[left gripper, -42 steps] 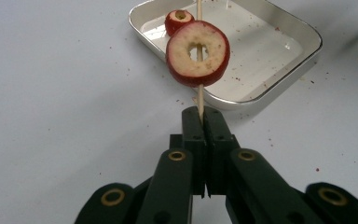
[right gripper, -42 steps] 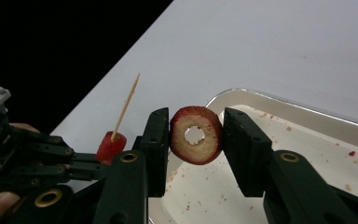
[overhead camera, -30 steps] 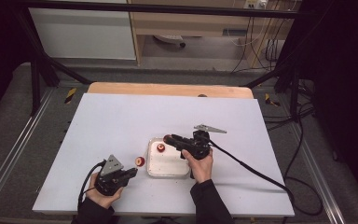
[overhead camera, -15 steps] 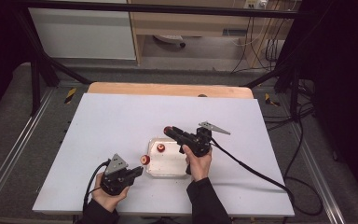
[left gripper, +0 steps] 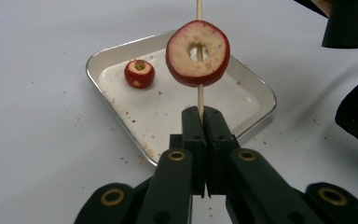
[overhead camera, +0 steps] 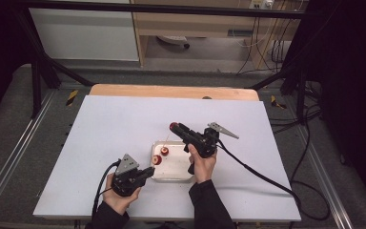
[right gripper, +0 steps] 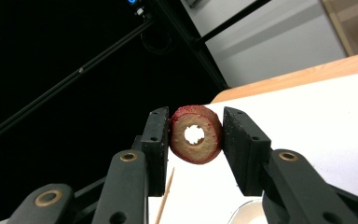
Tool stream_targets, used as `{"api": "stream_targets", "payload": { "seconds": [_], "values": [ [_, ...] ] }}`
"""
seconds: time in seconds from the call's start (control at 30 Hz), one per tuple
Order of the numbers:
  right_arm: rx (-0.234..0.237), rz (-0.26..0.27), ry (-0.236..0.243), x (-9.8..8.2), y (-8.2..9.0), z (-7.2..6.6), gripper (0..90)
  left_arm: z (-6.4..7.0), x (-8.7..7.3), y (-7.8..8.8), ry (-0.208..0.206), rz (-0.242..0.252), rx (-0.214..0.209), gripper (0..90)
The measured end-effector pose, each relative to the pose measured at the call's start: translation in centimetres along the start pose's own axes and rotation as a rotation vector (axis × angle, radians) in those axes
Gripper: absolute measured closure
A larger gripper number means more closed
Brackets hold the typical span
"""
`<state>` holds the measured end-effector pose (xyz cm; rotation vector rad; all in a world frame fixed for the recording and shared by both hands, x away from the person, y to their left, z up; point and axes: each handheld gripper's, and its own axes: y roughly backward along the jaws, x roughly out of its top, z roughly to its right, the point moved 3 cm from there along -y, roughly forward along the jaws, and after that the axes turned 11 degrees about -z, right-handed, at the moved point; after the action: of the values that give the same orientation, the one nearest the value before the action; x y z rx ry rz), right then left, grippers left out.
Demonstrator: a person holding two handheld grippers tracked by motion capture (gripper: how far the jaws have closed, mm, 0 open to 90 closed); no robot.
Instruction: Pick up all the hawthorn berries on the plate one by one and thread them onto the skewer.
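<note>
My left gripper is shut on a thin wooden skewer that stands upright over the white tray. A red-skinned fruit slice with a cored hole is threaded on the skewer just above the jaws. A smaller red fruit piece lies in the tray. My right gripper is held above the tray's far edge, shut on a second ring-shaped red slice. The skewer's tip shows below that slice, apart from it.
The tray sits near the front middle of the white table, with crumbs scattered around it. A wooden board edge runs along the table's far side. Cables trail from both grippers toward the front and right.
My left gripper has moved right, bringing the skewer and its slice over the tray. My right gripper has risen from the tray with the second slice and swung toward the far side.
</note>
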<state>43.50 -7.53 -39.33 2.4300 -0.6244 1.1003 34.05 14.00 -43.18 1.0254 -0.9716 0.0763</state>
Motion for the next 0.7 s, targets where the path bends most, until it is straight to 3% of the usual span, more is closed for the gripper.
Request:
{"api": "stream_targets", "payload": {
  "seconds": [0.2,0.7],
  "values": [
    [0.009,0.025,0.004,0.08,0.01,-0.06,62.7,0.15,0.36,-0.25,0.010,0.004,-0.007,88.5],
    [0.015,0.029,0.006,-0.17,-0.11,-0.11,62.7,0.29,0.78,-0.57,0.013,0.004,-0.016,88.5]
  ]
}}
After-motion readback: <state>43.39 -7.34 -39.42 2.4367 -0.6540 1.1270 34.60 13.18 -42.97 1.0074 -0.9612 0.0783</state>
